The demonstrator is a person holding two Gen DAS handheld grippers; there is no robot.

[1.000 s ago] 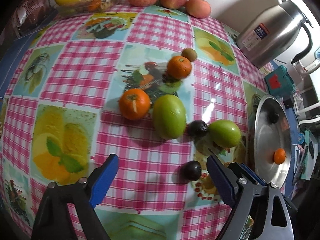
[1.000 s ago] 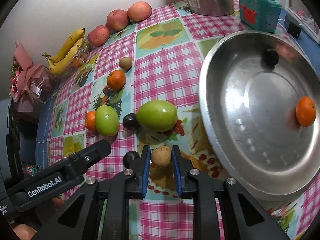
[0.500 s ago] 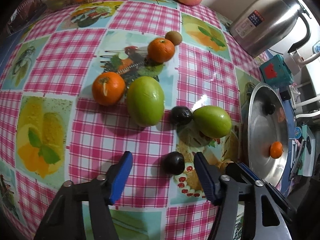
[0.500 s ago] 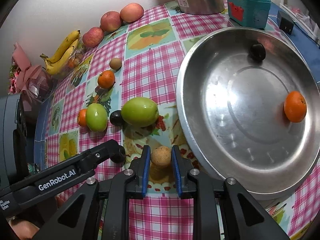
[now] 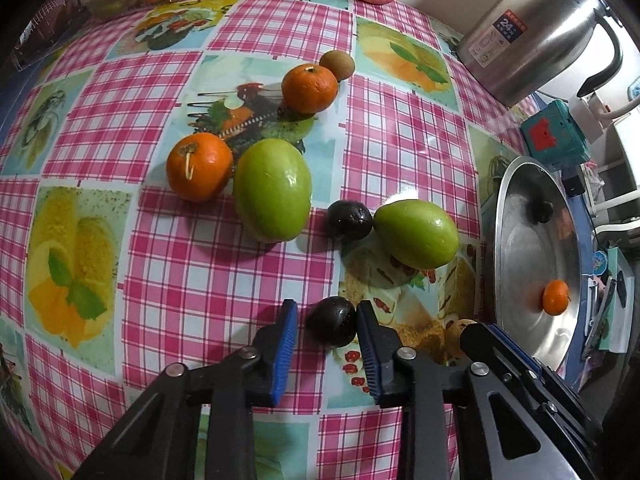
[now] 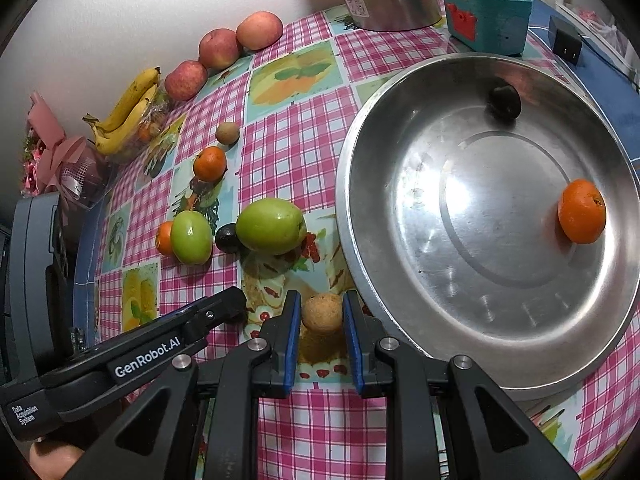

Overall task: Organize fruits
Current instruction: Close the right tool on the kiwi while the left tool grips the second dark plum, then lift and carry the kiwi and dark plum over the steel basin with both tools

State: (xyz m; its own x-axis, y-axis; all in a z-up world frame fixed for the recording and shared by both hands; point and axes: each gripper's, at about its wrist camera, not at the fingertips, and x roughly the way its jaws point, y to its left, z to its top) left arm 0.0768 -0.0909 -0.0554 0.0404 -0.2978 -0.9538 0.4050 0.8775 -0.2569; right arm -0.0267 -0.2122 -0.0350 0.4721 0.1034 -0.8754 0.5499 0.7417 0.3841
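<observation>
My left gripper point(image 5: 326, 309) points down at the checked tablecloth, its jaws closing onto a dark plum point(image 5: 331, 326) that sits between the blue pads. My right gripper point(image 6: 322, 300) is shut on a small brown fruit point(image 6: 322, 314), just left of the steel pan's rim point(image 6: 352, 264). An orange point(image 6: 582, 211) and another dark plum point(image 6: 505, 102) lie in the pan. On the cloth lie two green fruits point(image 5: 273, 188) point(image 5: 418, 233), a dark plum point(image 5: 349, 220) between them, two oranges point(image 5: 199, 167) point(image 5: 309, 88) and a brown kiwi-like fruit point(image 5: 337, 65).
A steel kettle point(image 5: 532, 36) and a teal box point(image 6: 484, 12) stand behind the pan. Three apples point(image 6: 218, 48) and bananas point(image 6: 128, 108) line the wall at the back left. The two grippers are close together at the near edge.
The left gripper's wide jaws have come in around the dark plum while it moved toward it. The right gripper has drifted slightly toward the pan, still holding the brown fruit.
</observation>
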